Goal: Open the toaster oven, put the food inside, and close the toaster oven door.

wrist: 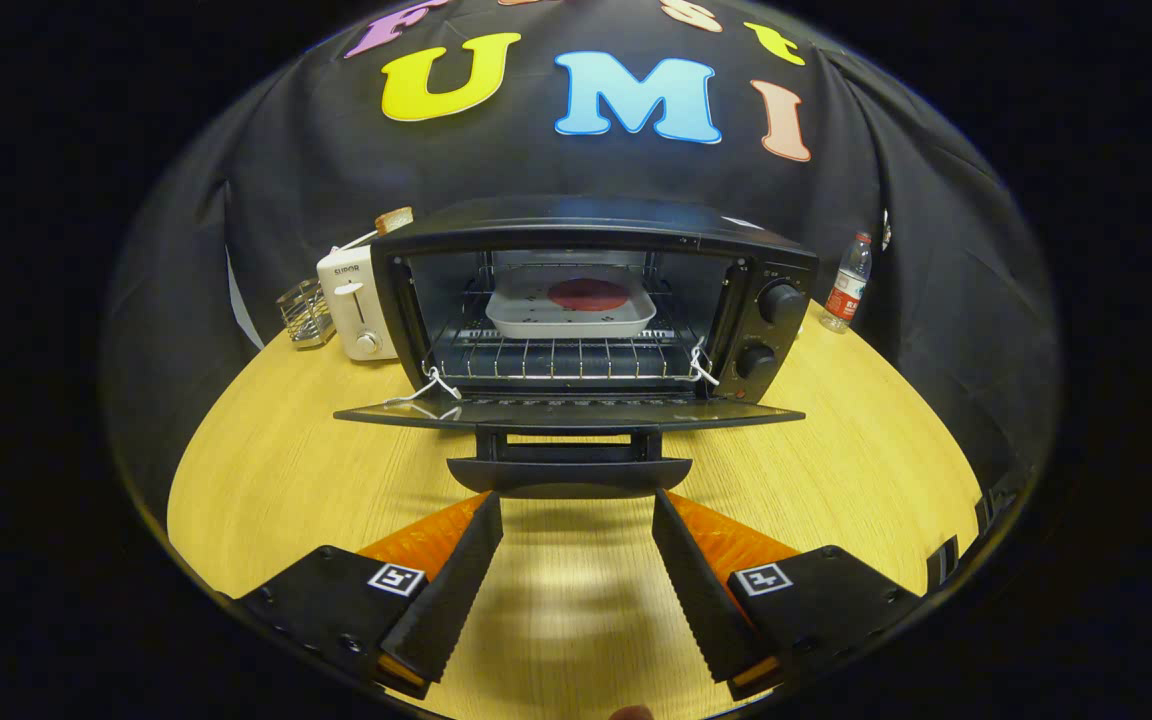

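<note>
A pale wooden worktop [836, 470] runs under a black-draped booth wall, and at its near edge the hand-held gripper [576, 505] hovers with its two fingers spread apart, holding nothing, bare wood showing between them. Just ahead of the fingertips, close but with contact impossible to confirm, juts the dark handle [569, 475] of the toaster oven door [568, 414], which lies dropped open and flat over the worktop. Beyond it stands the black toaster oven [596, 300], set back toward the far edge, its cavity open to the room. Inside, on the wire rack [566, 357], rests a white baking tray [570, 312] carrying a round, dark red piece of food [588, 294]. Two black knobs [781, 302] sit one above the other on the oven's front panel. Beside the oven toward the far left corner stands a white pop-up toaster [356, 305] with a slice of bread [394, 219] showing above it, and next to that a small clear holder [305, 313]. Near the far right corner, apart from the oven, stands a plastic water bottle [847, 283] with a red label.
</note>
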Demonstrator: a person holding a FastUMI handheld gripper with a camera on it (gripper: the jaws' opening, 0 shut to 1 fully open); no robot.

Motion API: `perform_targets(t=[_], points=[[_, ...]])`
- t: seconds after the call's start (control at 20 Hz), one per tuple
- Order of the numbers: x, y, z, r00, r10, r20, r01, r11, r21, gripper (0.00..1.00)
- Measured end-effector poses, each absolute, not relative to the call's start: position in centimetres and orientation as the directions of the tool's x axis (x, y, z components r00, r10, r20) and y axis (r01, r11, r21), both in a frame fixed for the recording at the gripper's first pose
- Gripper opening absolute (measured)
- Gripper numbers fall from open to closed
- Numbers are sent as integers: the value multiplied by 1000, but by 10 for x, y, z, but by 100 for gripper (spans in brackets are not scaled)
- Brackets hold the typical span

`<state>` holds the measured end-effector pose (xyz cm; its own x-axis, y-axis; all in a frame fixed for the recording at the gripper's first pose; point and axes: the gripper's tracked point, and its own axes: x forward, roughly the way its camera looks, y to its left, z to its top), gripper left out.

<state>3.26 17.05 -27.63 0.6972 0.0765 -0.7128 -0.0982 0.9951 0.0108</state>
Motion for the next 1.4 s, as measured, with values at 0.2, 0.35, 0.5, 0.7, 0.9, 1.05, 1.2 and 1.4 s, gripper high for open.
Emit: perform_targets(t=[0.2, 0.35, 0.5, 0.7, 0.9, 1.05, 1.2, 1.4], points=[[40, 172, -259, 736, 85, -672, -102, 995, 14, 97], [49, 174, -246, 763, 93, -640, -96, 995, 30, 96], [55, 175, -239, 770, 101, -630, -97, 994, 41, 96], [67, 182, -210, 816, 122, -565, -135, 991, 19, 96], [64, 186, -168, 878, 153, -454, -180, 983, -17, 96], [54, 181, -133, 906, 173, -386, -190, 982, -5, 96], [37, 164, -99, 926, 179, -333, -186, 982, 11, 96], [14, 119, -64, 947, 151, -284, -150, 988, 24, 96]])
